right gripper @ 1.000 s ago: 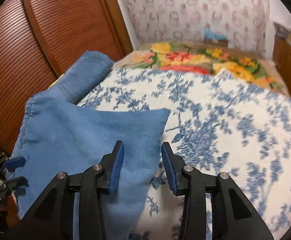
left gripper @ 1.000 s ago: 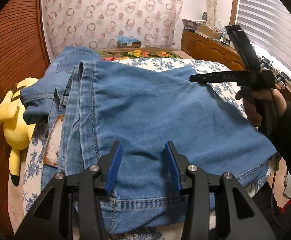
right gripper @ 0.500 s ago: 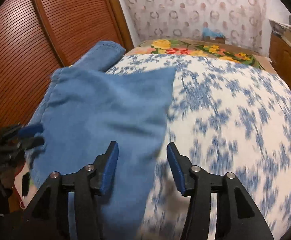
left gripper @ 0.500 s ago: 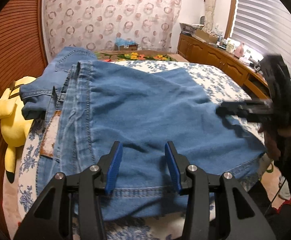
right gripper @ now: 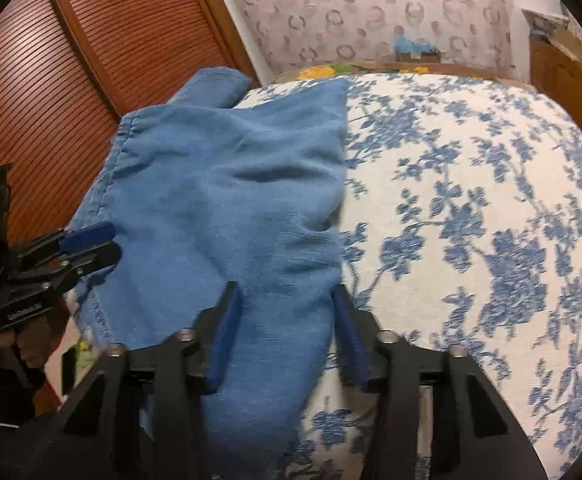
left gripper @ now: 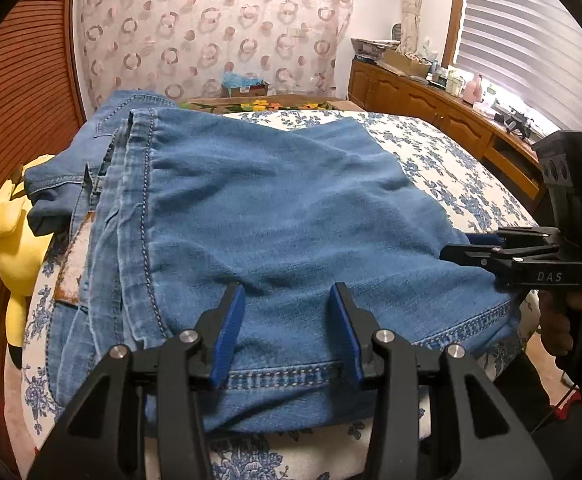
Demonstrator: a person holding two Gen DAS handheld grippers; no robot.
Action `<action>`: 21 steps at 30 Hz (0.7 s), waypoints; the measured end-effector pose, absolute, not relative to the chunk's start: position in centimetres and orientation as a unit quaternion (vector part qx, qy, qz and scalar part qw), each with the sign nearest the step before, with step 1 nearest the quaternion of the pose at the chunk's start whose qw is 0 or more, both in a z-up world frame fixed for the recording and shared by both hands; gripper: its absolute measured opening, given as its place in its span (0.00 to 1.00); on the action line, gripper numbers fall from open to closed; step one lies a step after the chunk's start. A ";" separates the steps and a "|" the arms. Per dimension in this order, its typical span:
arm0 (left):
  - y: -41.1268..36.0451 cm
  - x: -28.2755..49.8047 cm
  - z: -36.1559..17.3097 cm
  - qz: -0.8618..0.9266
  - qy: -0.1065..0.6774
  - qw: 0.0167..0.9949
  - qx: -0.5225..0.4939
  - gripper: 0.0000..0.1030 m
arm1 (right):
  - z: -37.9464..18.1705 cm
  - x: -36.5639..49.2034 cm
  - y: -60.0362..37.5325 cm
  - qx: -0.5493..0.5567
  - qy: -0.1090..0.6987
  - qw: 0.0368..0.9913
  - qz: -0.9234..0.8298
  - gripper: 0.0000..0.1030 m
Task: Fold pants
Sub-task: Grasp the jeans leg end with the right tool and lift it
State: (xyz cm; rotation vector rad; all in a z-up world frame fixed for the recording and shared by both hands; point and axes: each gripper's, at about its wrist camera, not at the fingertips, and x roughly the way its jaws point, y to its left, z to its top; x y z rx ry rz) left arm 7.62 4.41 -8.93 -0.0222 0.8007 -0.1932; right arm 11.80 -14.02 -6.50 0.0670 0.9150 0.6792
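Blue denim pants [left gripper: 275, 216] lie folded on the bed, waistband and brown patch at the left, hem toward me. My left gripper [left gripper: 287, 328] is open, its blue-padded fingers hovering just above the near hem. It also shows at the left of the right wrist view [right gripper: 95, 244]. My right gripper [right gripper: 285, 320] is open, straddling the pants' [right gripper: 227, 200] right edge. In the left wrist view it [left gripper: 463, 246] sits low at the pants' right side edge.
A bedspread [right gripper: 471, 220] with blue flowers covers the bed. A yellow plush toy [left gripper: 11, 240] lies at the left edge by the wooden slatted doors [right gripper: 51, 80]. A wooden dresser [left gripper: 431, 104] with clutter runs along the right wall under the blinds.
My right gripper came down from above the far right of the pants to their near right edge. My left gripper drew back slightly toward the hem. The pants lie flatter.
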 end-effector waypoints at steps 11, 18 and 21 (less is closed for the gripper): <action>6.5 6.4 -7.3 -0.083 0.371 0.925 -0.030 0.42 | -0.8 10.5 -12.2 0.033 0.369 0.854 0.365 0.04; 13.0 3.5 -4.7 -0.030 0.339 0.939 -0.046 0.42 | 5.5 10.3 -4.6 -0.003 0.306 0.851 0.427 0.03; 16.0 2.0 -4.4 0.001 0.333 0.942 -0.049 0.42 | 6.2 10.3 -0.2 -0.019 0.300 0.838 0.455 0.03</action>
